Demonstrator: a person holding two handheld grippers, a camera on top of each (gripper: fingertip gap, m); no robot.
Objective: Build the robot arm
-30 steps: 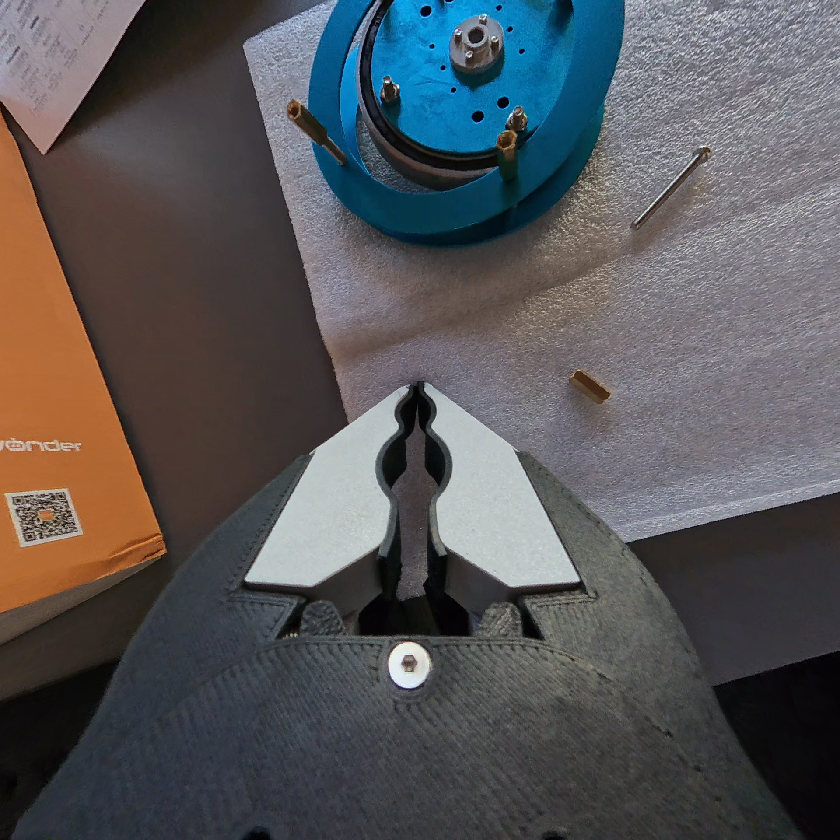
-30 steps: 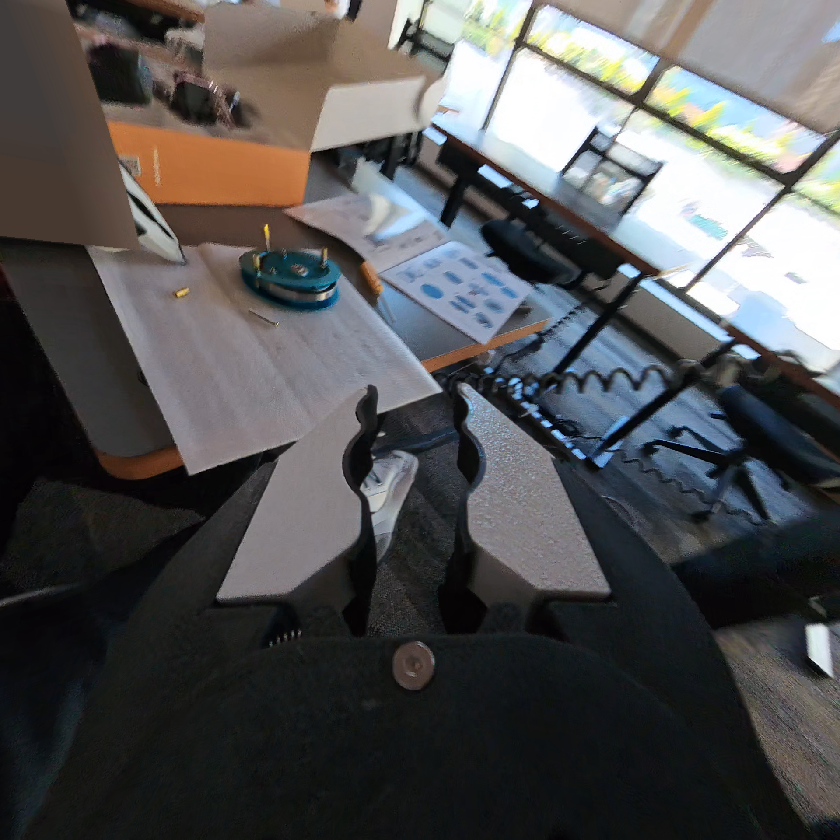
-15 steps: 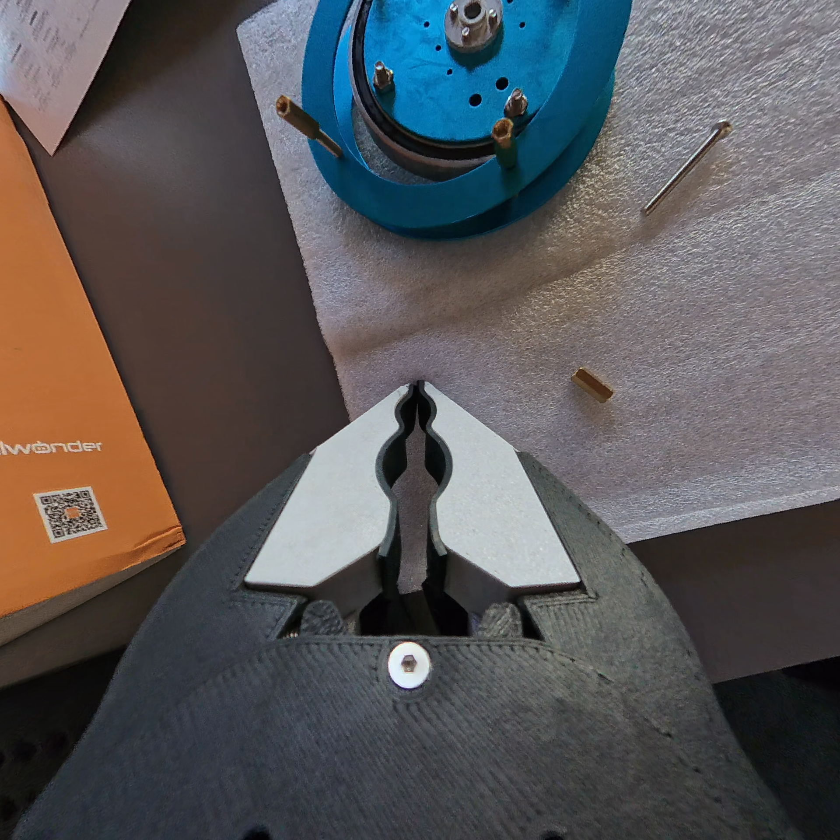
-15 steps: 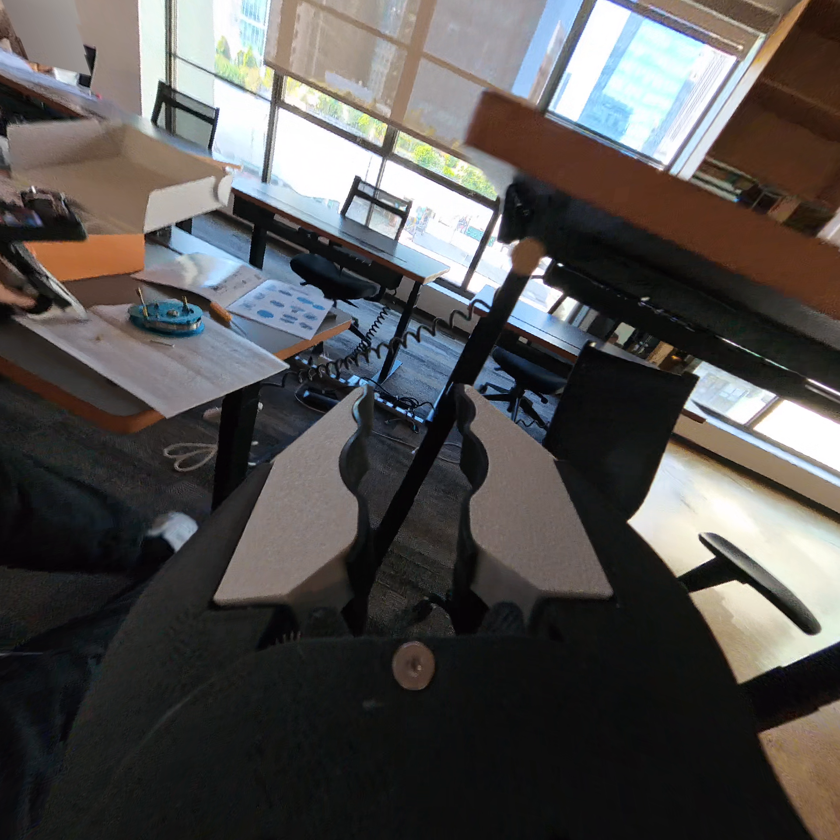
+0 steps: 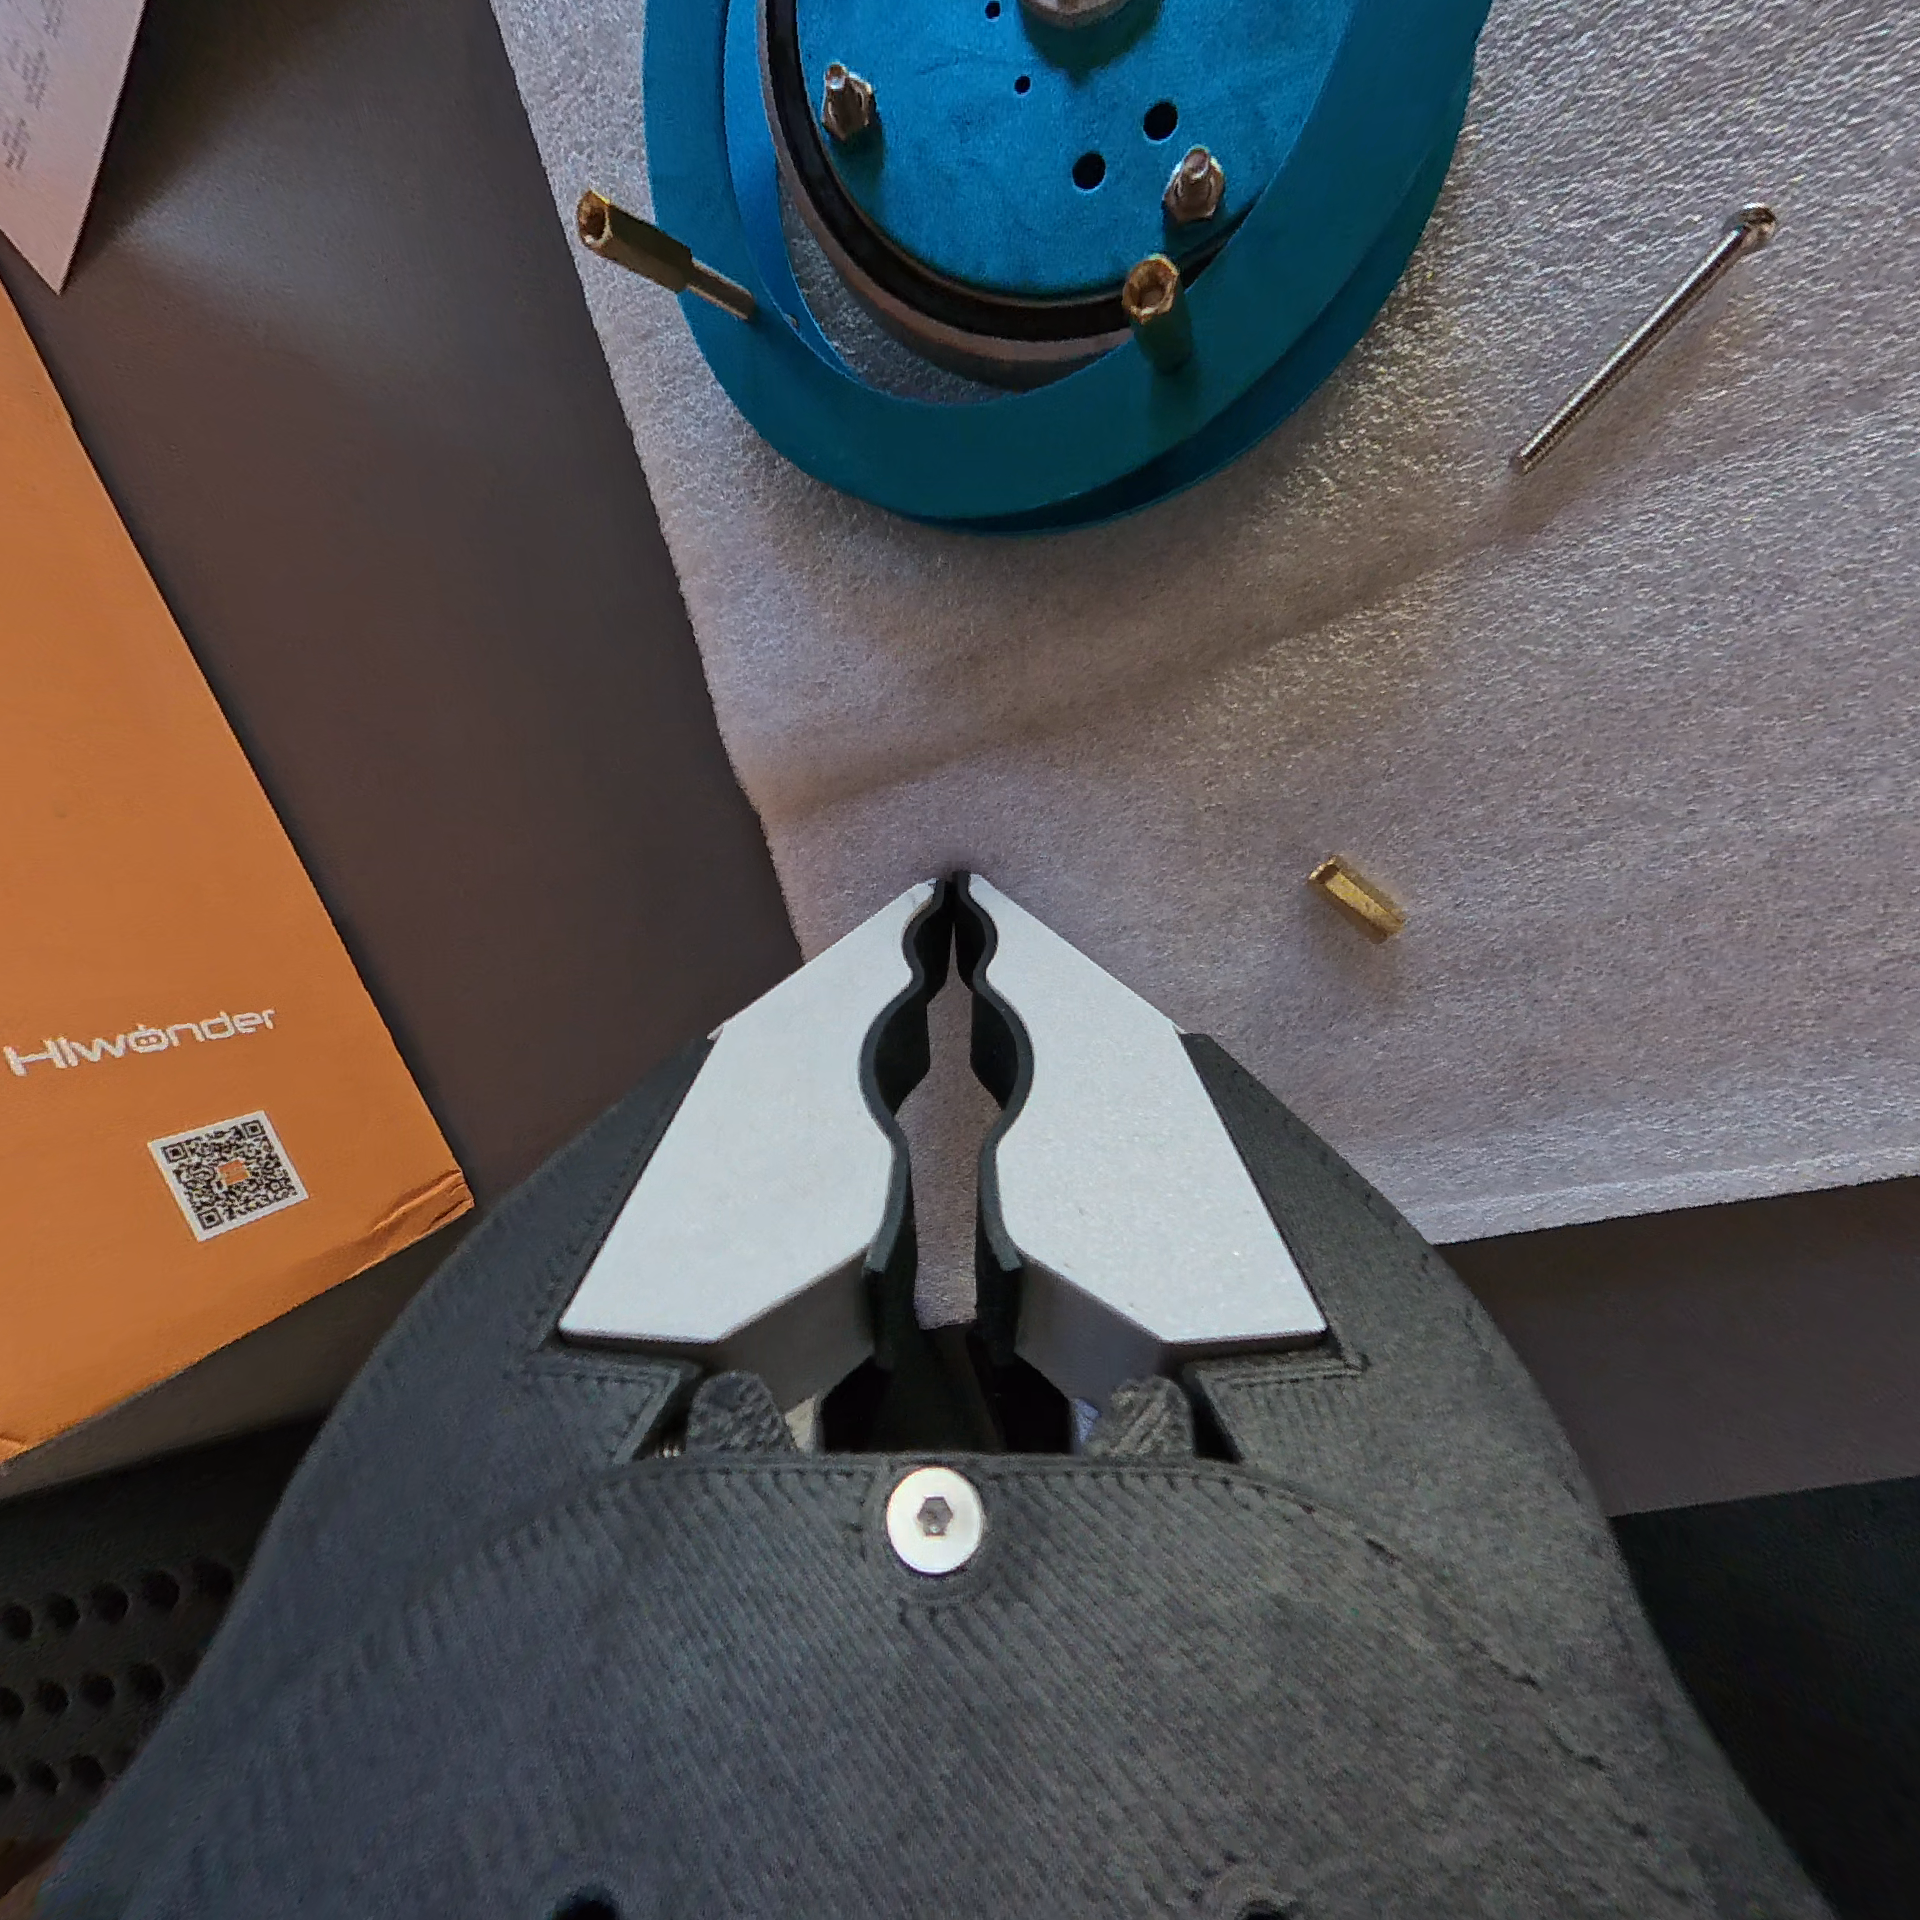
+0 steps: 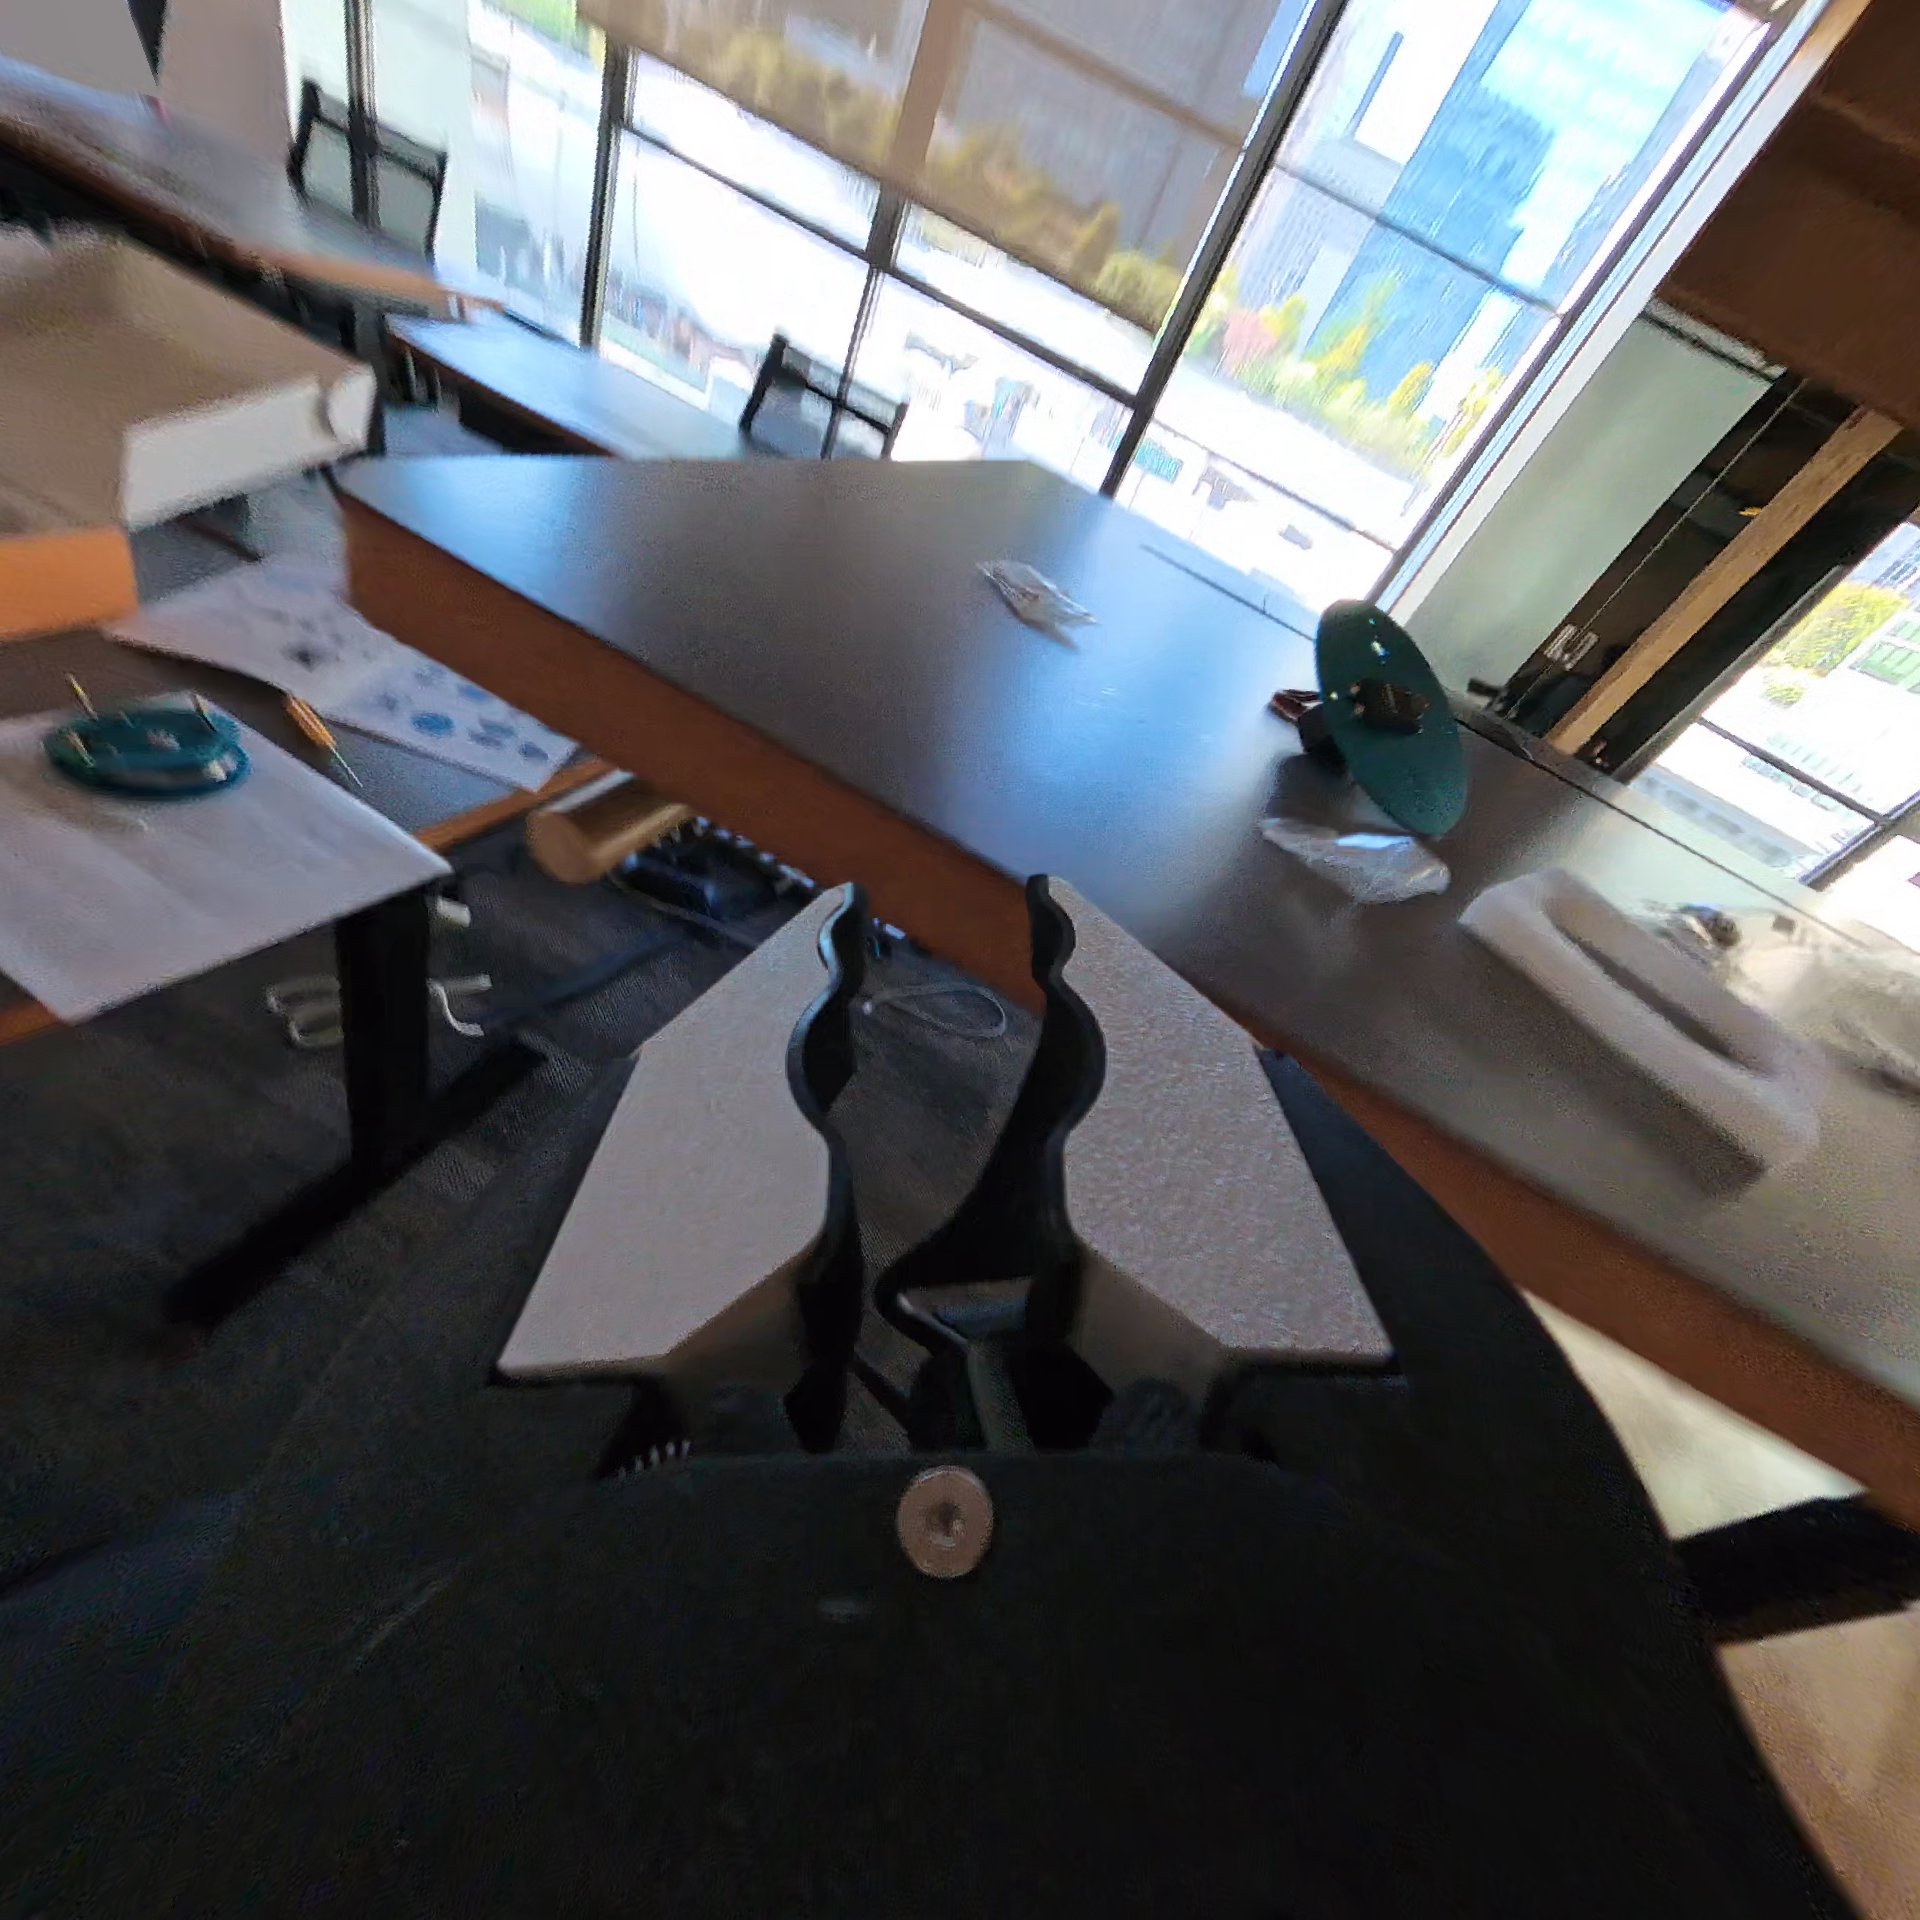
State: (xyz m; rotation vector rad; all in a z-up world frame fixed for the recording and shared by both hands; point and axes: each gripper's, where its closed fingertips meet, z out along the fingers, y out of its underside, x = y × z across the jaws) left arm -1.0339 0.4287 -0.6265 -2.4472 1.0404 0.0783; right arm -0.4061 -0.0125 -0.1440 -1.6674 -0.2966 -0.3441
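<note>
- The left gripper (image 5: pixel 954 883) points down at a white foam sheet (image 5: pixel 1351 727), its tips pressed together with nothing between them, just inside the sheet's left edge.
- A loose brass standoff (image 5: pixel 1356 899) lies on the foam just to the right of those tips; farther ahead and to the right lies a long screw (image 5: pixel 1642 338).
- Straight ahead sits a blue disc assembly (image 5: pixel 1039 312) of stacked rings, with brass standoffs upright on it and one leaning out over its left side.
- Left of the foam the grey table (image 5: pixel 416 520) is bare, then comes an orange box (image 5: pixel 156 883) and a corner of white paper (image 5: pixel 52 104).
- The right gripper (image 6: pixel 943 899) is held off the table, tilted, aimed across the room; its fingers (image 6: pixel 707 1164) stand apart and grasp nothing.
- Ahead of it runs the wooden edge of a dark desk (image 6: pixel 831 623), which carries a green disc (image 6: pixel 1392 717) standing on edge, a clear bag (image 6: pixel 1351 857) and white foam packing (image 6: pixel 1621 987) off to the right.
- Only the right view shows the room: big windows (image 6: pixel 987 260), chairs, dark carpet, and far left the blue assembly (image 6: pixel 145 748) on its sheet, small and blurred.
- Only the left view shows the loose standoff and screw.
</note>
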